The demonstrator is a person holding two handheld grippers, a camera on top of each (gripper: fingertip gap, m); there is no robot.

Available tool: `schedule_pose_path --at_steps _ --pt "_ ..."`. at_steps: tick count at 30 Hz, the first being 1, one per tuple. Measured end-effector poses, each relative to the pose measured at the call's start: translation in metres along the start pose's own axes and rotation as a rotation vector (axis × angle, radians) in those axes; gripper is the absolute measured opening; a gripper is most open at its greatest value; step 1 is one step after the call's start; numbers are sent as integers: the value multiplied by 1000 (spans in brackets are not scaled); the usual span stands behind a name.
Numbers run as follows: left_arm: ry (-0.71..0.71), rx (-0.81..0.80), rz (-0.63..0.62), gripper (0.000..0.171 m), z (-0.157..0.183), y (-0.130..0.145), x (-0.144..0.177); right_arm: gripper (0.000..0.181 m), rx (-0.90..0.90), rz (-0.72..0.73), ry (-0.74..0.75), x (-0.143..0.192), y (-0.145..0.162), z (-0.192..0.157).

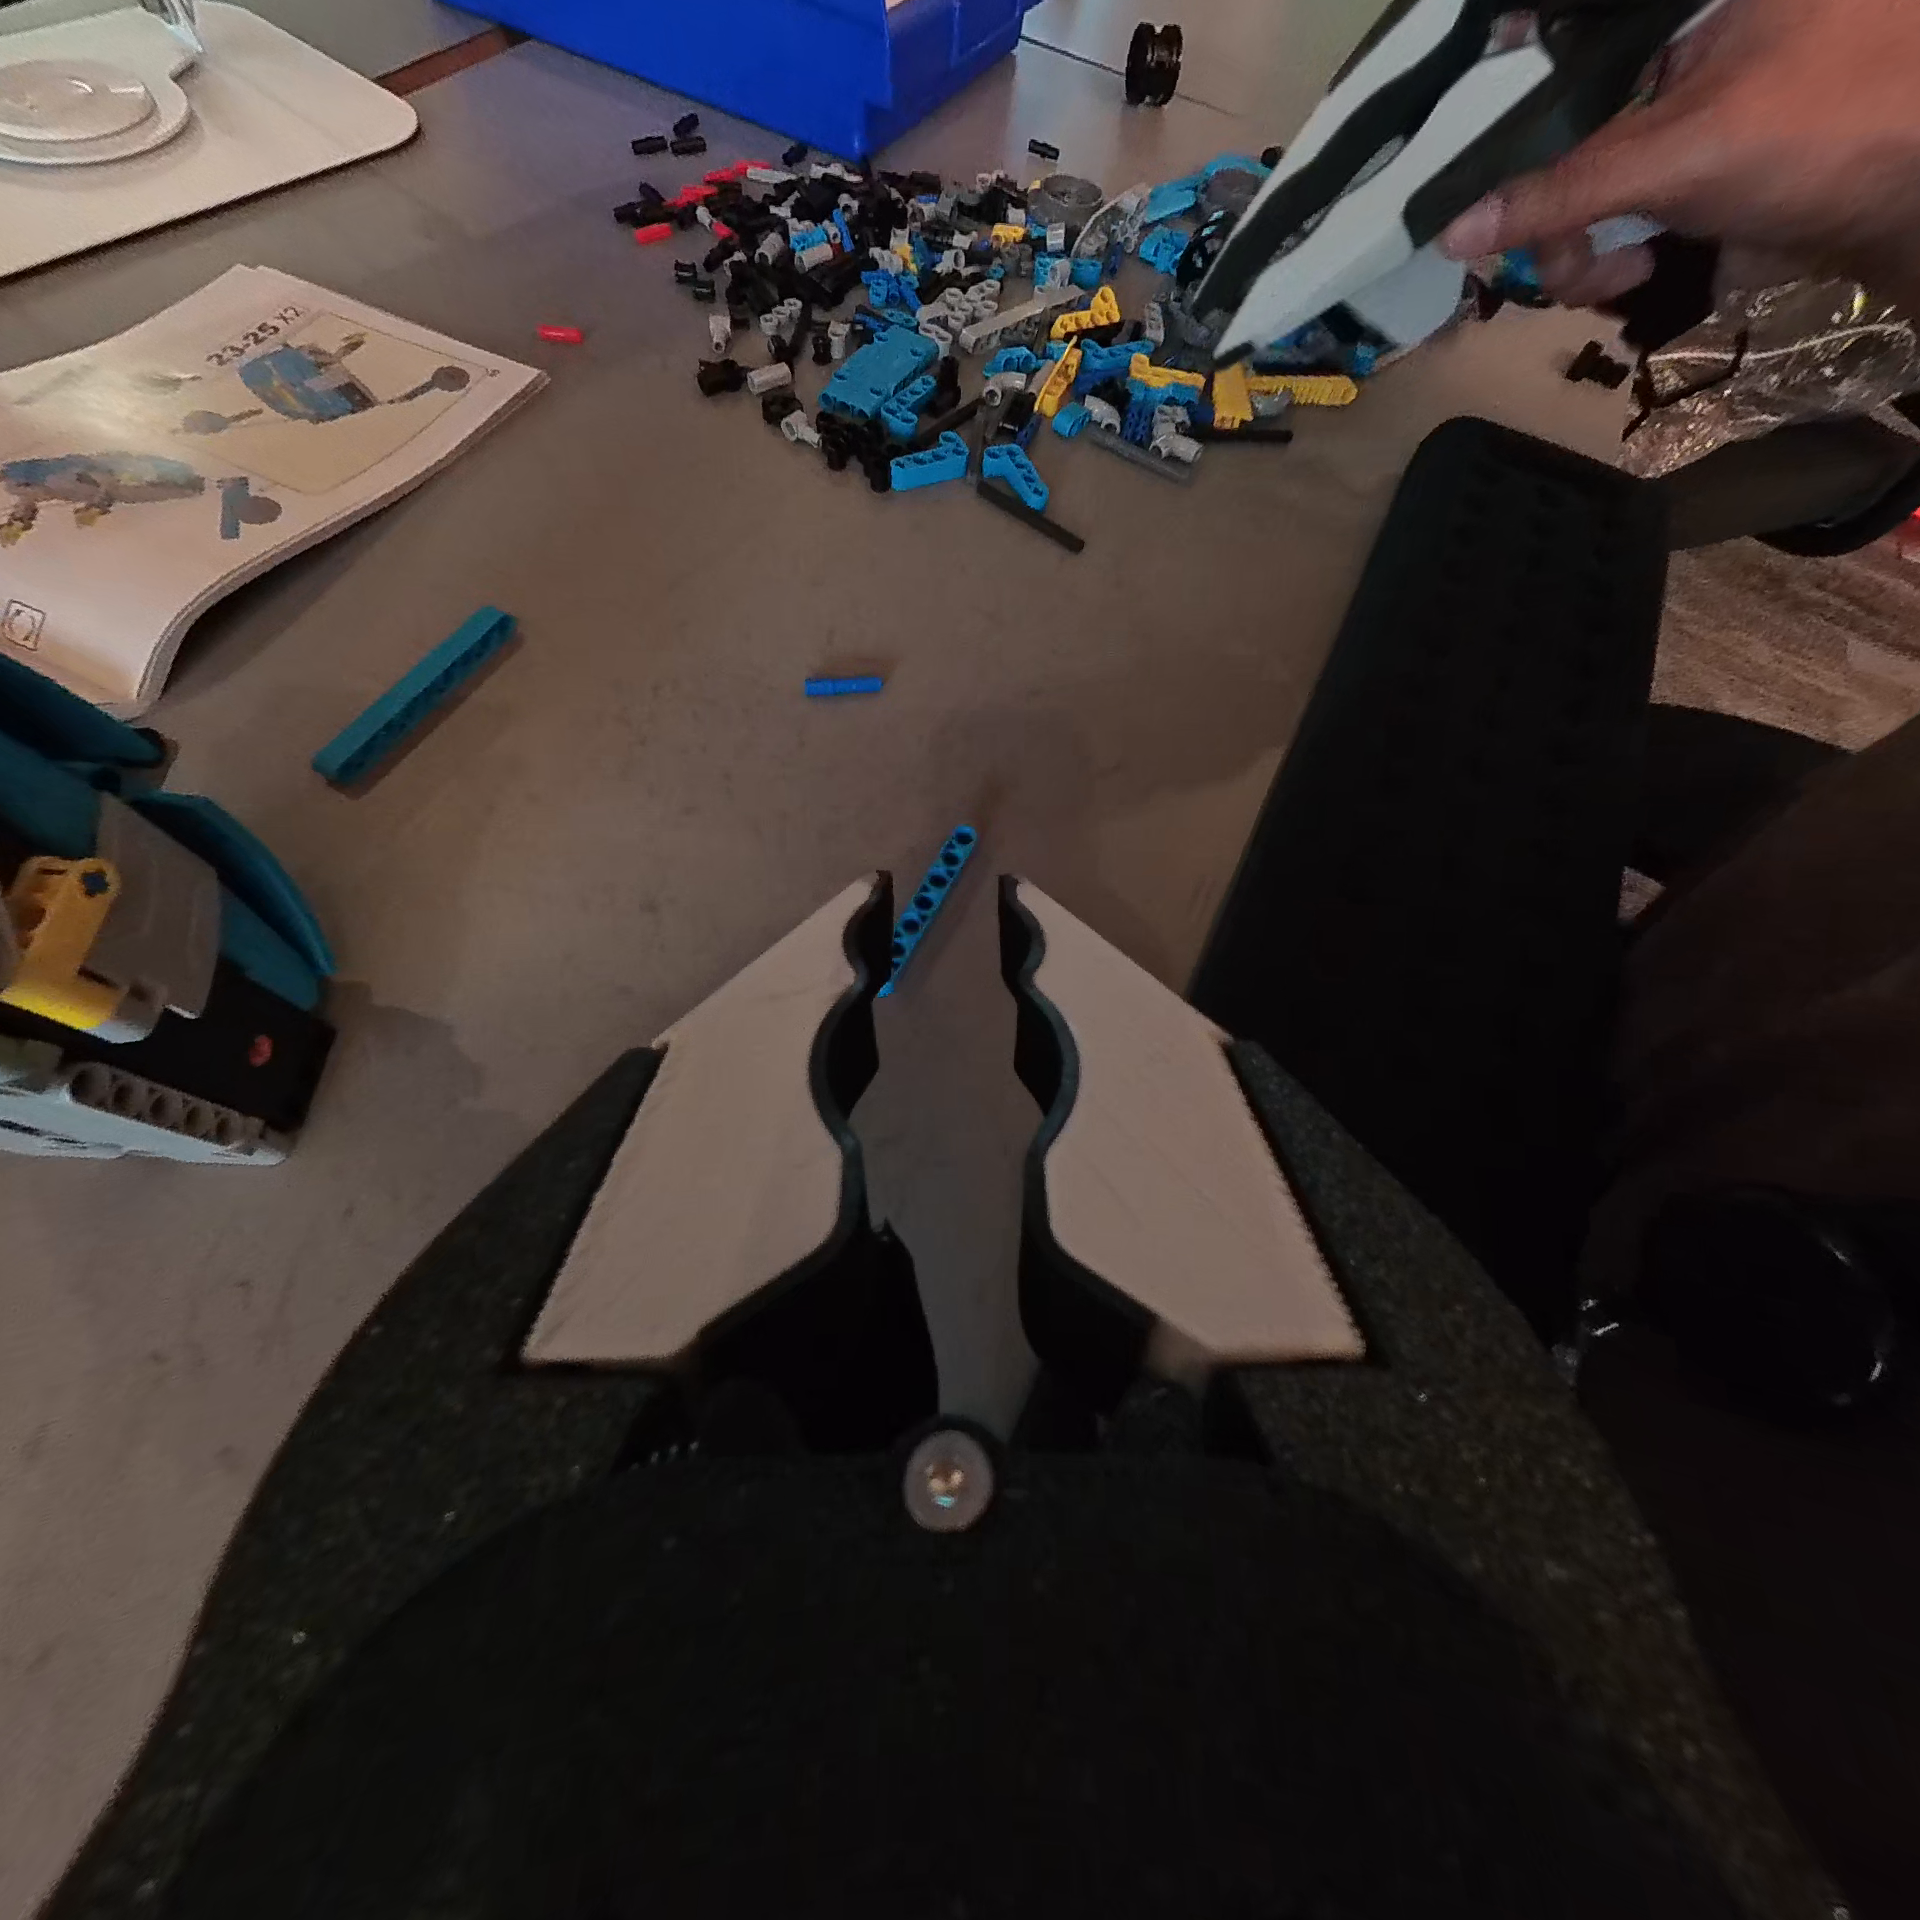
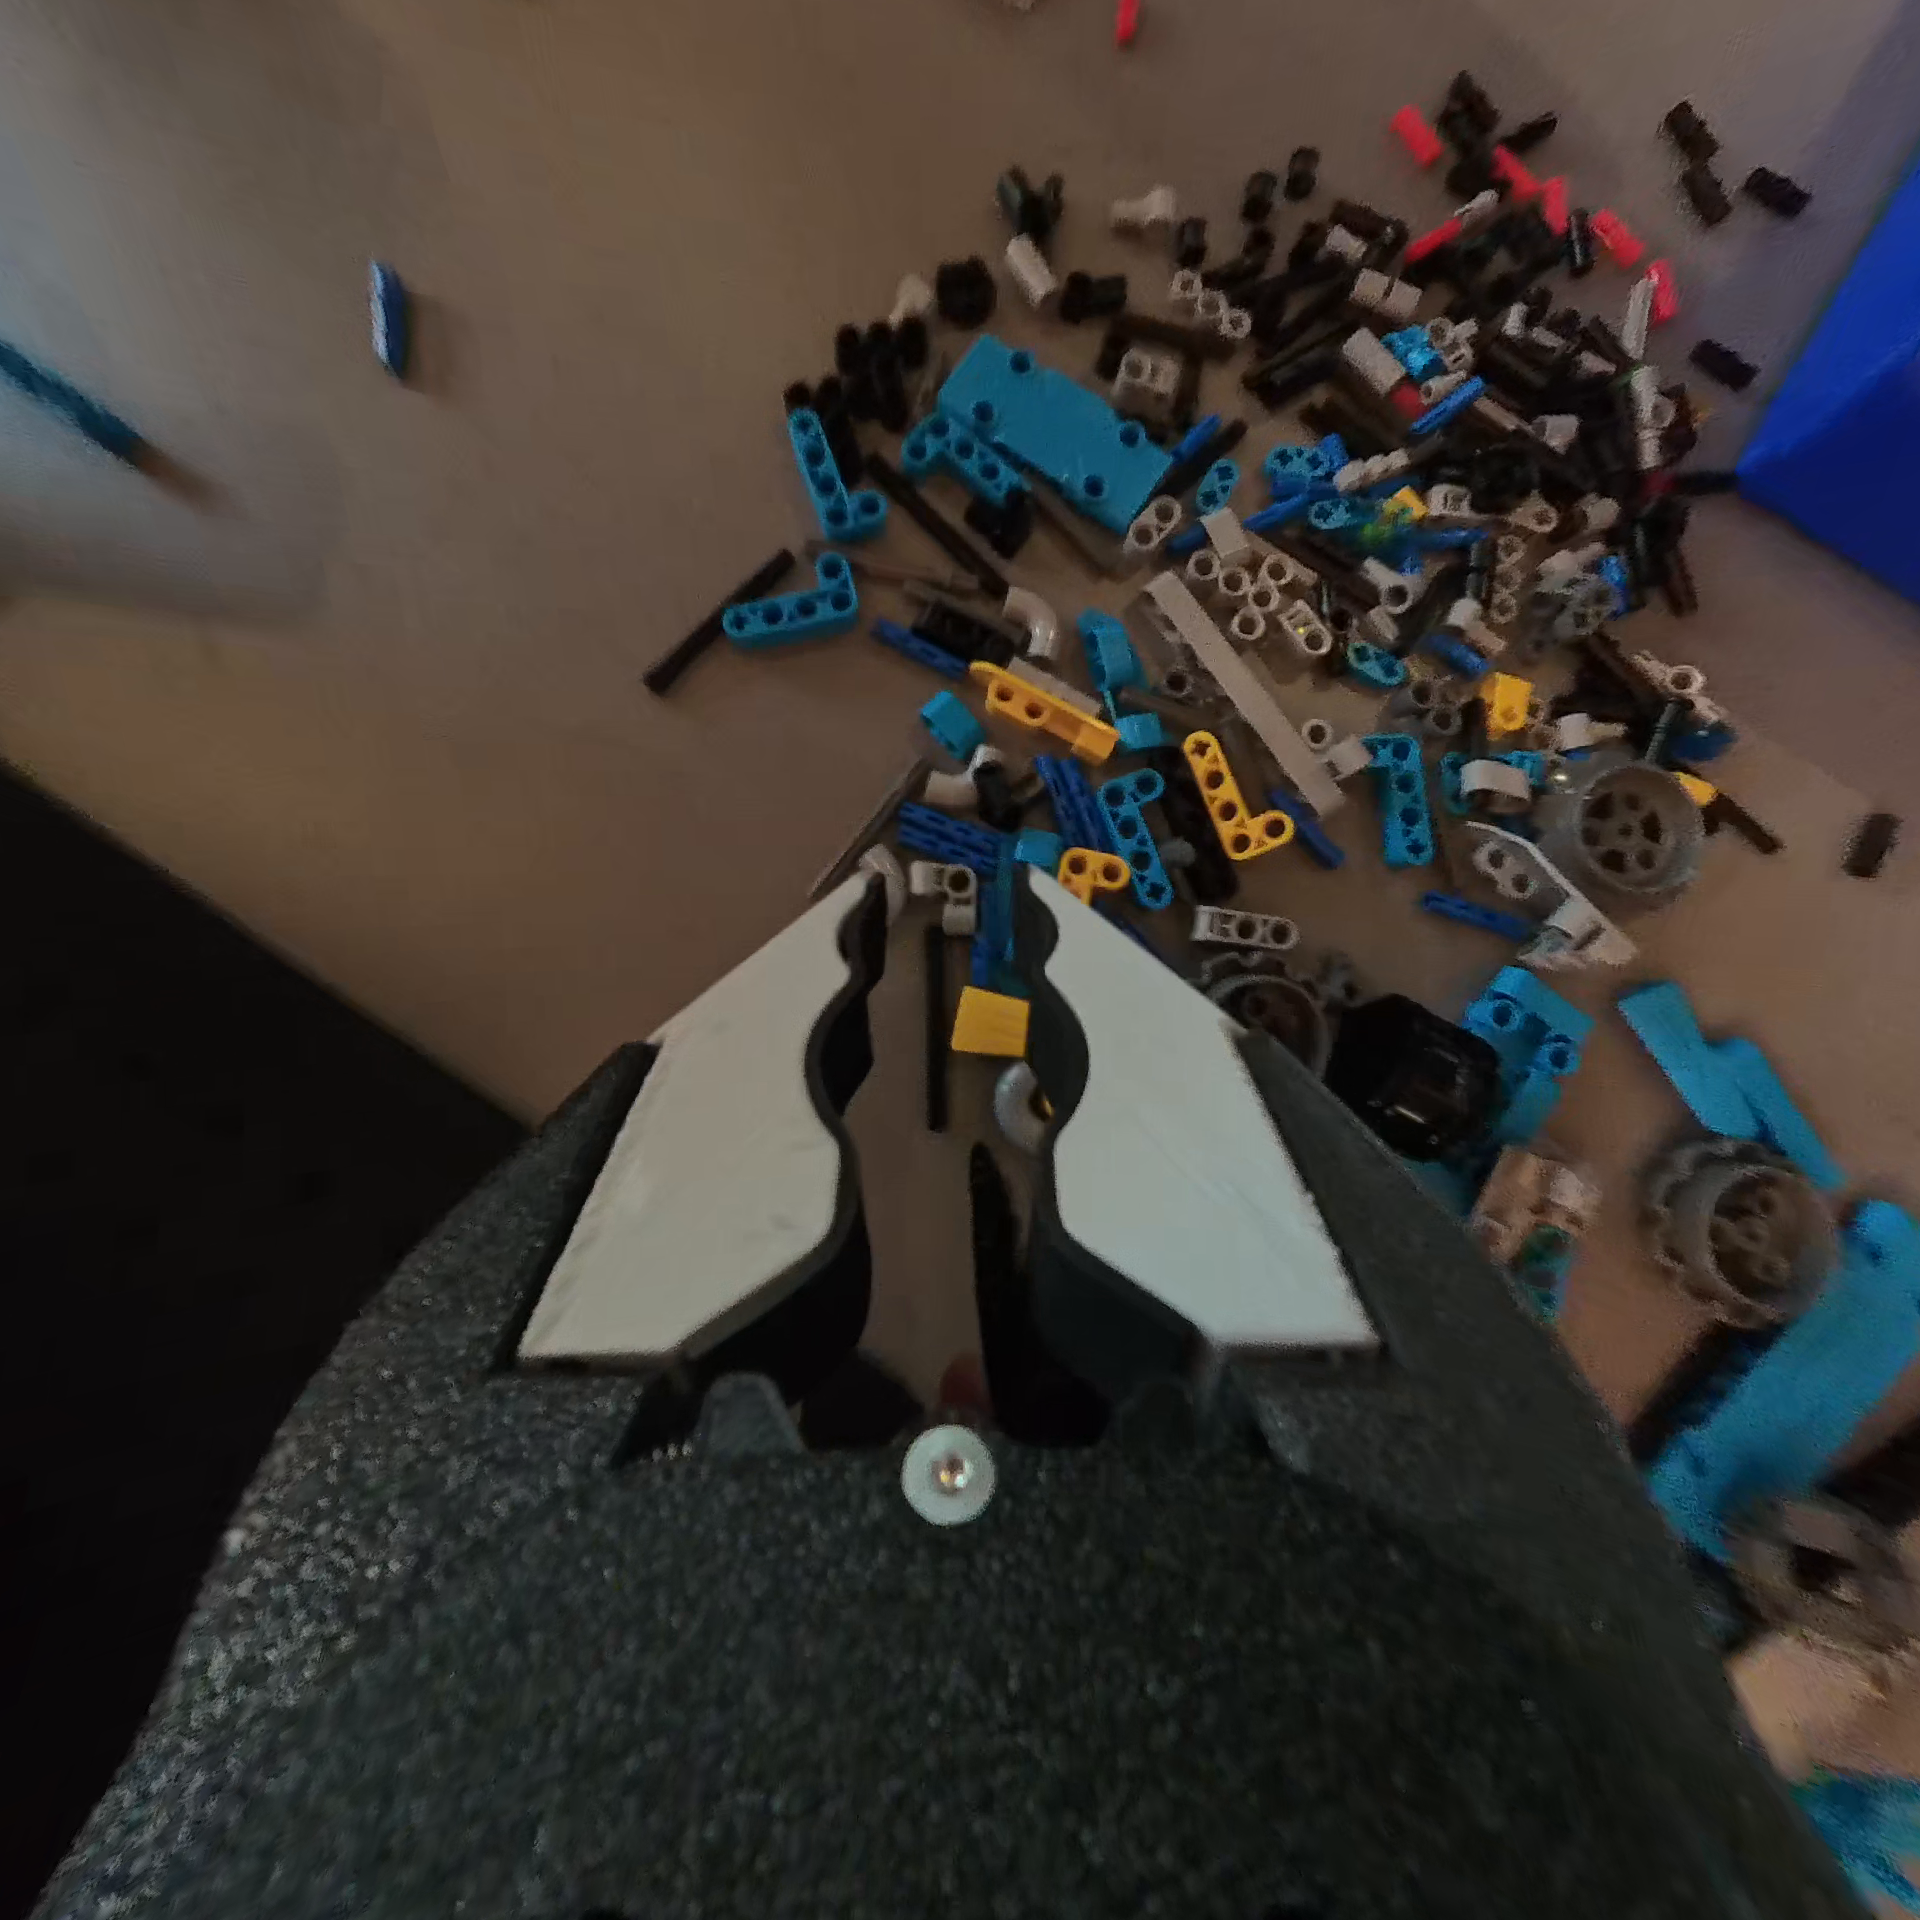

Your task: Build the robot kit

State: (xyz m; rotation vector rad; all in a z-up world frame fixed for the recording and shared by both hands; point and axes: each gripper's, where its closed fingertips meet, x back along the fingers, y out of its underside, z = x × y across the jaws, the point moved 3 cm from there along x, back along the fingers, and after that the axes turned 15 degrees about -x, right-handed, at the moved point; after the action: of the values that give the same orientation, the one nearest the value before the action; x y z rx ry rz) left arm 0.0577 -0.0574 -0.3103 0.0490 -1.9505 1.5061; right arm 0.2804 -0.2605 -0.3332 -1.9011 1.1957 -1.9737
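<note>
An open instruction booklet [image 1: 239, 457] with printed pictures and writing lies at 10 o'clock on the tabletop [image 1: 644, 582]. The left gripper [image 1: 943, 883] is spread, holding nothing; a blue holed beam [image 1: 930, 904] lies on the tabletop between its tips, closest to the left finger. The right gripper [image 2: 954, 883] is also spread, holding nothing, its tips low over the near edge of a pile of small building parts [image 2: 1299, 540]; a yellow piece [image 2: 987, 1020] lies between its fingers.

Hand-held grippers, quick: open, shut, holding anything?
Left hand-held gripper: open, empty, blue beam just ahead.
Right hand-held gripper: open, empty, over the brick pile.
</note>
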Motion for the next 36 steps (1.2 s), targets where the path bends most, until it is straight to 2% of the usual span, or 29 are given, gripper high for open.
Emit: schedule_pose_path --at_steps 2,6,12,21,26,30,36 --pt "20 16 14 20 2 -1 -3 27 -23 -12 -62 -7 -4 -7" --pt "11 -32 -14 20 2 -2 -6 24 99 5 -18 -39 -12 -20" --pt "-10 -5 -10 20 1 -1 0 27 105 -34 -70 -59 -19 -20" --pt "-23 7 -12 20 -3 -1 0 28 148 -90 -90 -57 -14 -24" --pt "-16 -9 -19 20 -1 -1 -2 31 175 -29 -63 -58 -26 -22" --pt "-23 -11 -24 20 -2 1 0 29 146 -46 -99 -65 -28 -21" --pt "-28 12 -12 20 -2 2 1 28 148 -126 -134 -57 -16 -24"
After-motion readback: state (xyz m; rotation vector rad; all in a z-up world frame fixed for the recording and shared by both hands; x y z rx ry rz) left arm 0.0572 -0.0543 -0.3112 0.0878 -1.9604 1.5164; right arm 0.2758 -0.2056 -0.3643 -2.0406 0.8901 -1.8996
